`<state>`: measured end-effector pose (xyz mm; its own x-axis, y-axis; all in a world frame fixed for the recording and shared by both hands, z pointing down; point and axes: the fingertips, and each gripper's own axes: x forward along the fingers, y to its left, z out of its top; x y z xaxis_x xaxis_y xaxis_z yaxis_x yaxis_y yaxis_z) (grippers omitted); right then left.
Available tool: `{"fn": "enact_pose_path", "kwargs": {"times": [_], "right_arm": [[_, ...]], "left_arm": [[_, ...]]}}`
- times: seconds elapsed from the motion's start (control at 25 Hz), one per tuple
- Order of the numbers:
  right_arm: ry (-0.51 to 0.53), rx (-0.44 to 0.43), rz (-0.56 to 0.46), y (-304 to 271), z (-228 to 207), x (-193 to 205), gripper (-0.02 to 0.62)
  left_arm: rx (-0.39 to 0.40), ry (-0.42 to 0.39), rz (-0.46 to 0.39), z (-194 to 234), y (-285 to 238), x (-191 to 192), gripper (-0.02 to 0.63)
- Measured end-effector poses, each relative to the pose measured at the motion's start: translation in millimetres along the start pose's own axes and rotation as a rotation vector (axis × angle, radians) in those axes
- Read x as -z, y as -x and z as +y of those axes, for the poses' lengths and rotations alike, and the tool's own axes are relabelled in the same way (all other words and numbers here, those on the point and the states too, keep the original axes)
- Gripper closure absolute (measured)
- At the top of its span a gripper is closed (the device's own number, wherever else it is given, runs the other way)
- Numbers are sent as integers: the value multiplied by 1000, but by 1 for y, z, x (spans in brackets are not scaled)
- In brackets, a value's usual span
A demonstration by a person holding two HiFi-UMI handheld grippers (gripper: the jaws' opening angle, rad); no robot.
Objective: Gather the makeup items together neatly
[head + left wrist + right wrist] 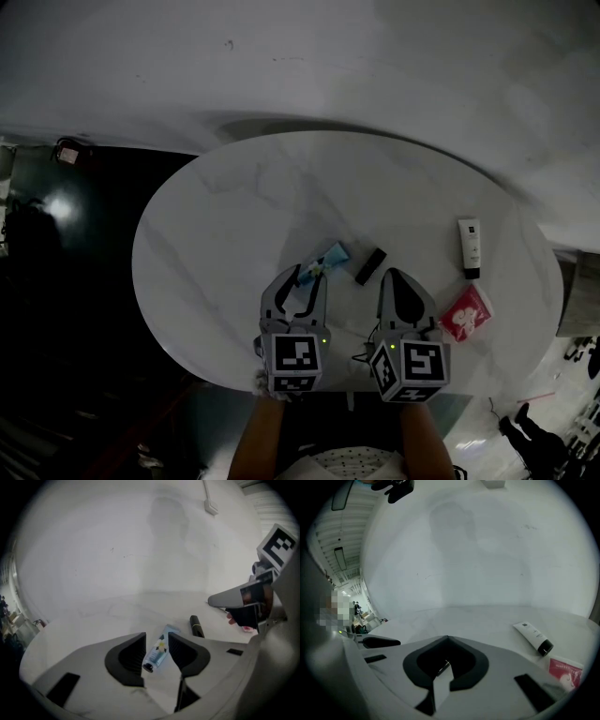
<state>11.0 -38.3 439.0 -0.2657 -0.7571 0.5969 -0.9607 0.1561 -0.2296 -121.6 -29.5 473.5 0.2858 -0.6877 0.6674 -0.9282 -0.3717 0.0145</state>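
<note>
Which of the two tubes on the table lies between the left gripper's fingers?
The blue flower-print tube, between the open left fingers; the white black-capped tube lies far to the right.

Head view: dim, black at left; the table (234, 216) is softly lit. My 2 gripper views bend and darken at edges.

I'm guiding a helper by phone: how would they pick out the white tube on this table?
Find the round white table and look to its right side in the head view. There, just beyond the red packet, lies the white tube. It alone is white with a black cap, unlike the blue tube and the black stick nearer the middle.
</note>
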Motion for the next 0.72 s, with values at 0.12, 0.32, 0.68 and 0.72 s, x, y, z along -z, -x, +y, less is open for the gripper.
{"fn": "enact_pose_path", "kwargs": {"times": [0.12, 0.32, 0.68, 0.72], "right_arm": [[0, 0, 6, -2, 1, 2, 574], [0, 4, 13, -2, 0, 4, 574], [-9, 16, 17, -1, -4, 5, 574], [-10, 17, 17, -1, -5, 6, 574]], "left_arm": [[8, -24, 29, 1, -2, 7, 428], [44, -81, 50, -1, -8, 6, 428], [86, -151, 83, -8, -17, 11, 425], [89, -153, 86, -9, -18, 11, 423]]}}
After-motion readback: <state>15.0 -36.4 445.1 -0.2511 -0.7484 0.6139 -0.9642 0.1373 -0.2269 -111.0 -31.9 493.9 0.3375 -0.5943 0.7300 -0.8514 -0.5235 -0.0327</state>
